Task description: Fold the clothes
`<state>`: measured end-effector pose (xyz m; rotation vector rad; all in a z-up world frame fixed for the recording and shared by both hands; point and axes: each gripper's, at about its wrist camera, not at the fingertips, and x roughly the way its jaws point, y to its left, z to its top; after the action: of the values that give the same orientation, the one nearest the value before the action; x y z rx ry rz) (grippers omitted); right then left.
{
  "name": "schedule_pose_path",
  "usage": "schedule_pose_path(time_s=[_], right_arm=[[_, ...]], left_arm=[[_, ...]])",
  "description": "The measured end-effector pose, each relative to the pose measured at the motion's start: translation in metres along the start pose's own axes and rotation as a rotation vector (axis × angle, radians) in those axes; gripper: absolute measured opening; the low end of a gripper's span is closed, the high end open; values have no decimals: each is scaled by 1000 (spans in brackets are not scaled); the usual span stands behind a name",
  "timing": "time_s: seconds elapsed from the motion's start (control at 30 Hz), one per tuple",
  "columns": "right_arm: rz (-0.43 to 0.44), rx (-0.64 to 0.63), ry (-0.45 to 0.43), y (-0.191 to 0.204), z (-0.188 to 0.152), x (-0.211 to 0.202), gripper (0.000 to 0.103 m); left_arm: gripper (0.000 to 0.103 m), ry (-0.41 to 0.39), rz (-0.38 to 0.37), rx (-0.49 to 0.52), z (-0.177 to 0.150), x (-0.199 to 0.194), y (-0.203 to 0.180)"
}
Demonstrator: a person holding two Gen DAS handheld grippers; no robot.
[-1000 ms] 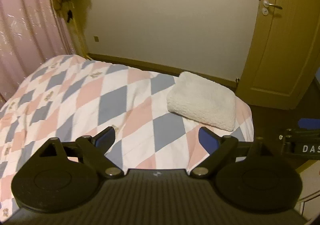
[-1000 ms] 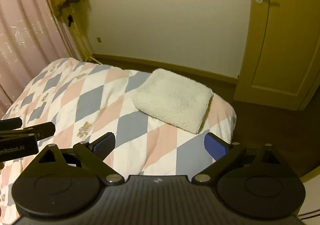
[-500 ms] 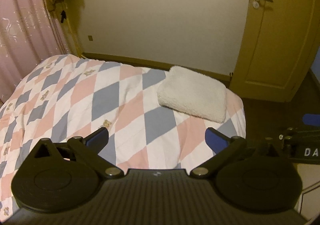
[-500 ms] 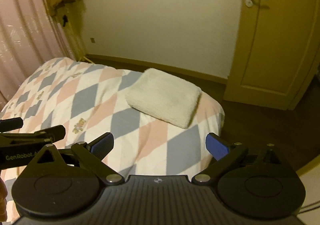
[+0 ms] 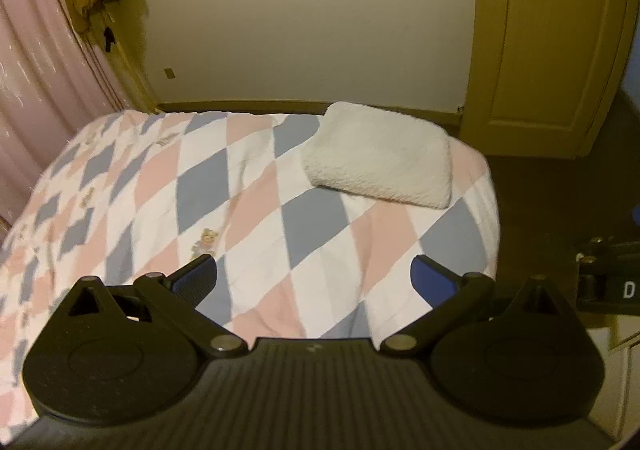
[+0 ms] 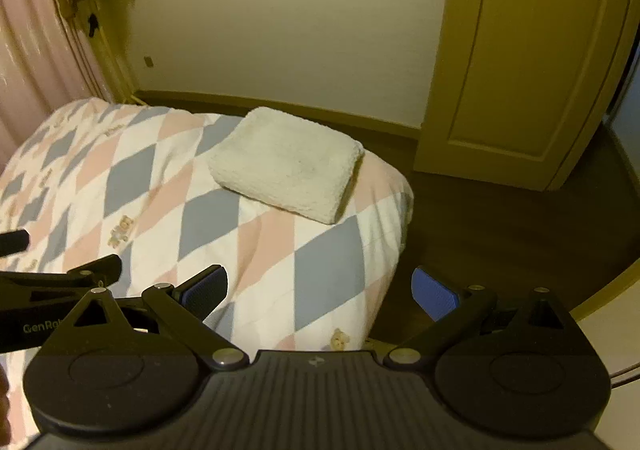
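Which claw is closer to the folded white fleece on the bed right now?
Neither clearly. The left claw and right claw both hover open, well short of the folded white fleece, which lies ahead of both.

Bed surface wide open across the diamond-pattern cover, nothing on its left and middle. Only obstacle on it: folded white fleece near the far right corner. Dark floor right of the bed is free up to the closed door. Curtain crowds the bed's left side. Left gripper juts in beside the right gripper.
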<state>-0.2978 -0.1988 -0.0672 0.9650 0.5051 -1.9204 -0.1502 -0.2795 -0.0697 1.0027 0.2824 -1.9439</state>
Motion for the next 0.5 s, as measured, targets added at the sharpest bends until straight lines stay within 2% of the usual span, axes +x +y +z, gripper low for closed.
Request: schedule_pose_path(time_s=[0.1, 0.23, 0.5], right_arm=[[-9, -5, -4, 1, -4, -4, 101], [-22, 9, -9, 2, -6, -10, 101], [-84, 8, -21, 9, -11, -20, 103]], left_arm=[[102, -9, 3, 9, -2, -5, 1], [102, -9, -42, -31, -1, -11, 12], [102, -20, -63, -81, -5, -24, 30]])
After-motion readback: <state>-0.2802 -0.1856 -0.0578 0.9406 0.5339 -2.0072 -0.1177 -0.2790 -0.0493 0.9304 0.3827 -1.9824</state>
